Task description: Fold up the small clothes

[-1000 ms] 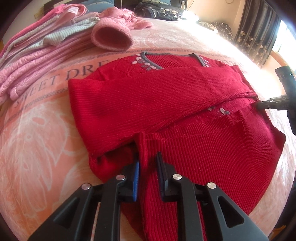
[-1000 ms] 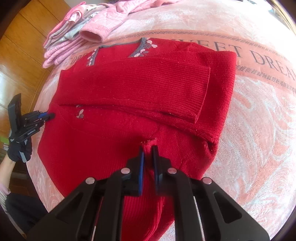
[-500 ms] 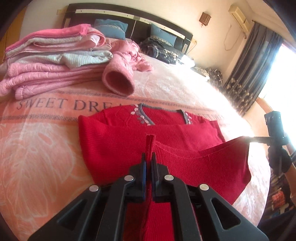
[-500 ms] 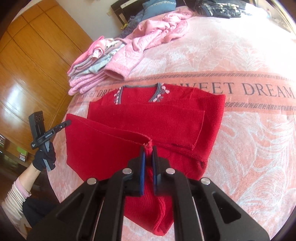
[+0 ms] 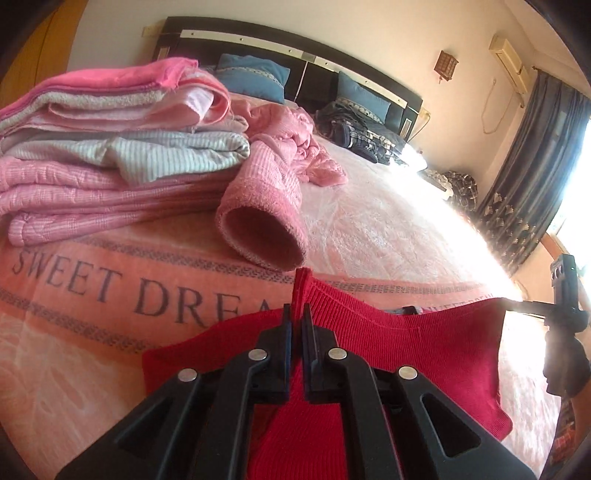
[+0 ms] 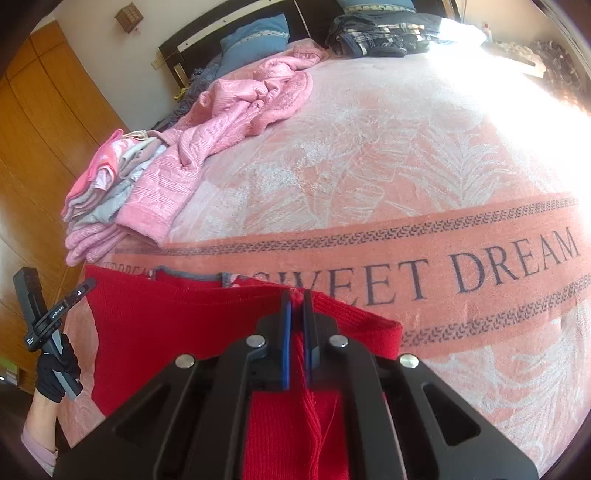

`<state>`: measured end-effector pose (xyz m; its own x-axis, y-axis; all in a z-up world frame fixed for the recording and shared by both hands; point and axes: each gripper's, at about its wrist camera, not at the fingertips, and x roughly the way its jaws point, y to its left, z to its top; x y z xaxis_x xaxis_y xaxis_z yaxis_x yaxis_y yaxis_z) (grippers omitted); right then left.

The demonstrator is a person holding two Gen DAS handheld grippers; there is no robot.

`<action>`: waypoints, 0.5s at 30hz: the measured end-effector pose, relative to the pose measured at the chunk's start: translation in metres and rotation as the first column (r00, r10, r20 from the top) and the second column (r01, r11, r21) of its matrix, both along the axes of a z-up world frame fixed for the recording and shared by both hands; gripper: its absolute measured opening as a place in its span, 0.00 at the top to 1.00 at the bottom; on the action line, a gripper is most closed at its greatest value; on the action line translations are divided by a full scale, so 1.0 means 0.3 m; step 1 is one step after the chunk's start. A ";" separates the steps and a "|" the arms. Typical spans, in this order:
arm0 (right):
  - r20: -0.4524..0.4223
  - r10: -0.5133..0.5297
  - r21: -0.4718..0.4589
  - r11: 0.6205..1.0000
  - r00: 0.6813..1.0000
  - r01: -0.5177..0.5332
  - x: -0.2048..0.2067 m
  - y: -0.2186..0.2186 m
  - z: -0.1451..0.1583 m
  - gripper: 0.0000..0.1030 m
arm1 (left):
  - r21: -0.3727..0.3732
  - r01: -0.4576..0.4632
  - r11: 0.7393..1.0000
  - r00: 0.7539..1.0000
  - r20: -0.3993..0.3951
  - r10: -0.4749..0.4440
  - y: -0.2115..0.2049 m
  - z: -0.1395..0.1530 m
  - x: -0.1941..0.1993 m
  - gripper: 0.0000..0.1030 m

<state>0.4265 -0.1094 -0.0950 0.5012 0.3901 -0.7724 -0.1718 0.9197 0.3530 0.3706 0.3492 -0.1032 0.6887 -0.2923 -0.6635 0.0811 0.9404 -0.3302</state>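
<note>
both hand-held grippers pinch the red sweater's (image 5: 424,350) lifted hem.

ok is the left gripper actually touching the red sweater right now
Touching. In the left wrist view the left gripper is shut on a pinched fold of the red sweater, with the fabric poking up between its fingertips.

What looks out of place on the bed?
A crumpled pink knit garment sprawls unfolded beside the neat folded stack, its sleeve trailing toward the red ribbed sweater. Dark clothes are heaped near the headboard.

Red sweater (image 5: 424,354) lower part hidden behind hand-held gripper (image 5: 296,321).
</note>
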 end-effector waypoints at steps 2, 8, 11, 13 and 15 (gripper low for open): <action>-0.022 -0.016 -0.012 1.000 1.000 0.016 0.047 0.002 -0.057 0.97 | -0.016 -0.031 0.999 0.998 -0.051 0.030 0.023 -0.085 0.033 0.96; -0.110 -0.036 -0.071 0.997 0.993 0.028 0.081 0.012 -0.208 0.96 | -0.138 -0.084 0.987 0.988 -0.142 0.064 0.110 -0.201 0.044 0.94; -0.115 -0.061 -0.048 0.997 0.991 0.056 0.058 -0.001 -0.196 0.90 | -0.118 -0.111 0.987 0.984 -0.152 0.093 0.135 -0.166 0.023 0.90; -0.105 -0.064 -0.044 0.997 0.992 0.060 0.023 -0.014 -0.145 0.81 | -0.102 -0.134 0.986 0.981 -0.151 0.118 0.152 -0.114 -0.009 0.89; -0.088 -0.033 -0.019 0.999 0.996 0.031 -0.035 -0.031 -0.082 0.81 | -0.083 -0.127 0.988 0.982 -0.154 0.113 0.146 -0.046 -0.053 0.84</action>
